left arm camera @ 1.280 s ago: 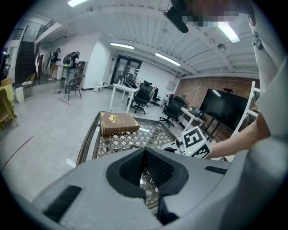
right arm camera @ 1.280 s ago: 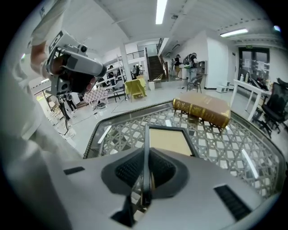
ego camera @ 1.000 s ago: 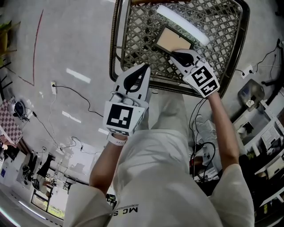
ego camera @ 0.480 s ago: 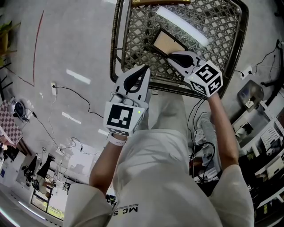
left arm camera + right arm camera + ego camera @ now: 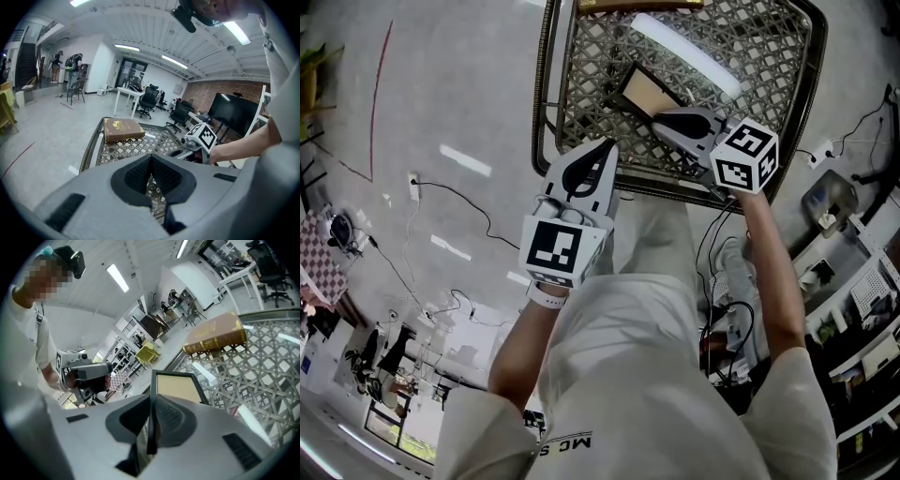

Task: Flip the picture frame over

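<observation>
Black picture frame (image 5: 652, 91) clamped in right tool (image 5: 661, 119), book (image 5: 123, 130) on lattice table (image 5: 591, 84)

Head view: lattice table (image 5: 773, 66) takes up the upper centre and upper right. Picture frame (image 5: 649, 92) lies on it at upper centre. Book (image 5: 639, 4) sits at the top edge, behind the frame. Right gripper (image 5: 664, 120) is lower right of the frame, with the frame's near edge between its jaws. Left gripper (image 5: 602, 148) is further left at the table's near rim, apart from the frame. Floor cable (image 5: 455, 187) runs at centre left.
</observation>
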`<control>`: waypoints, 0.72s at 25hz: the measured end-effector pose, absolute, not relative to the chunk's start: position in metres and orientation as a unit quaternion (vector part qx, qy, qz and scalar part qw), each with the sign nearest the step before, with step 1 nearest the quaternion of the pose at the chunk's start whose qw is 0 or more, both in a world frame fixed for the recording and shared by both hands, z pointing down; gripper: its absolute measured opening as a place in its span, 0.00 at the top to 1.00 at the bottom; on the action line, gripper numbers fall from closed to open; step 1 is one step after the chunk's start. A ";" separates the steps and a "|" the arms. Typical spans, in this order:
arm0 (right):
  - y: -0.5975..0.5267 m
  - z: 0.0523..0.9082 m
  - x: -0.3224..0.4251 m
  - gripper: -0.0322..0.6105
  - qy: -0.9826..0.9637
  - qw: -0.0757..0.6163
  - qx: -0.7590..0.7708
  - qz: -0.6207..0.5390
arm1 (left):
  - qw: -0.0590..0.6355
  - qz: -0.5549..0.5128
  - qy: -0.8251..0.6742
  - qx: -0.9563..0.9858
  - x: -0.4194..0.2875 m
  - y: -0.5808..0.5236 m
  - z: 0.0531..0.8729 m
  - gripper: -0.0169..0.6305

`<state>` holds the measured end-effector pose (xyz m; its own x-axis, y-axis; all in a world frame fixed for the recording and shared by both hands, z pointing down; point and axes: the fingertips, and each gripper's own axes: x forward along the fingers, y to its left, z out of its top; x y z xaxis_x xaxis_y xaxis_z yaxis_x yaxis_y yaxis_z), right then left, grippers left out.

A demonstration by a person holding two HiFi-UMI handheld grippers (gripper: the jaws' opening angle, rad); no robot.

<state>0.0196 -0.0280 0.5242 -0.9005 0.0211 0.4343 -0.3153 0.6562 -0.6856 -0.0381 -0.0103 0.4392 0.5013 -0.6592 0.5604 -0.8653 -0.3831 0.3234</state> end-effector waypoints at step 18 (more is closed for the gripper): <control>-0.034 0.518 0.015 0.87 -0.810 0.155 -0.005 0.565 | 0.307 0.175 -0.474 0.807 -0.033 -0.021 0.446 0.94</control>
